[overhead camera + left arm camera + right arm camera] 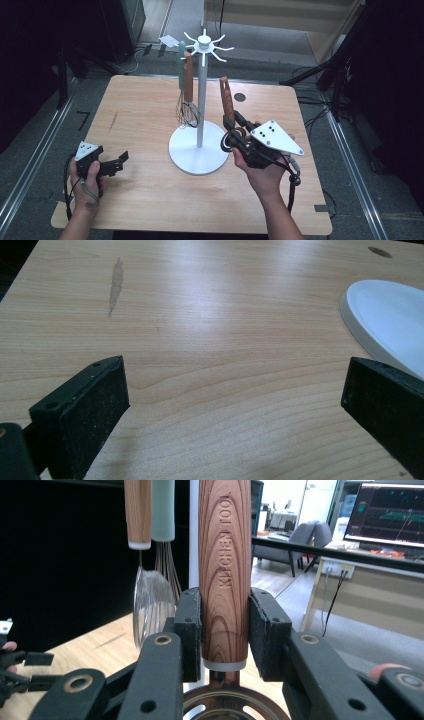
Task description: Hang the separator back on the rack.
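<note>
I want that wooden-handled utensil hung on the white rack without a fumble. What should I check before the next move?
1. Right gripper shut on the wooden handle: ok.
2. Handle upright between the pads: ok.
3. Free arms on the rack top: ok, several bare.
4. Hanging hole or loop at the handle's tip: cannot tell.
5. Handle apart from the hung whisk: ok.
6. Left gripper open, resting low on the table, away from the rack base: ok.

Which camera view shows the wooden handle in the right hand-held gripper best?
The right gripper view: the wooden handle stands close between the jaws, its engraved lettering readable. The high view shows it small, pointing up. The left gripper view shows bare table.
</note>
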`<state>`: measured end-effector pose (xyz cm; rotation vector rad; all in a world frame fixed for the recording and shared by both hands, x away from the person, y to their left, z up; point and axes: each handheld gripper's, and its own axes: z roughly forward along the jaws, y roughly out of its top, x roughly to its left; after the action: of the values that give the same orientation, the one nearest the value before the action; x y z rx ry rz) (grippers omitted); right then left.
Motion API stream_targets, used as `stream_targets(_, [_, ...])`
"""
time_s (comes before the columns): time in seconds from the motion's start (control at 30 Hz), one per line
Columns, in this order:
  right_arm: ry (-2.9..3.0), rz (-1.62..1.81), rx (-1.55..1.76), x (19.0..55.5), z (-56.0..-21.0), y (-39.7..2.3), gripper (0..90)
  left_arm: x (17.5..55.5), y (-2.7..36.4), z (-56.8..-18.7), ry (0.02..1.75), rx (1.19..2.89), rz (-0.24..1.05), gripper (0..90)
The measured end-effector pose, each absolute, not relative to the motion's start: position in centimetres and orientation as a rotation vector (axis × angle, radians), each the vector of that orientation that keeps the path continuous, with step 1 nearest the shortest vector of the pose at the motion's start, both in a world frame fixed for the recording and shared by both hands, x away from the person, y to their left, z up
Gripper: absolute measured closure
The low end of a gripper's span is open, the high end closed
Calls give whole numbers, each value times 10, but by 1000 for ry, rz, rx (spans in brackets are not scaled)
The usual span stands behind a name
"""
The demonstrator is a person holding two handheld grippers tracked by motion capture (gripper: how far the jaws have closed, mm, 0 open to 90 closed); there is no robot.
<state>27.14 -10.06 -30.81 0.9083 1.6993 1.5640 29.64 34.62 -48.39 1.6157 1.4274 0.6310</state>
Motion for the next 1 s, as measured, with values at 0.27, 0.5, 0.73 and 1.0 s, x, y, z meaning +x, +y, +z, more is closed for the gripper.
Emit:
stream_targets(0.27, [1641, 1598, 896, 273, -301, -102, 706, 296, 346, -484, 1424, 1622, 636, 0])
stream_targets(0.5, [1606, 1608, 890, 273, -293, -100, 706, 296, 346, -484, 1426, 1618, 631, 0])
stream_targets(0.73, [1583, 1614, 879, 276, -288, -97, 706, 297, 346, -484, 1427, 1621, 628, 0])
stream_targets(1.0, [1570, 1626, 870, 278, -283, -95, 705, 297, 346, -484, 1426, 1622, 628, 0])
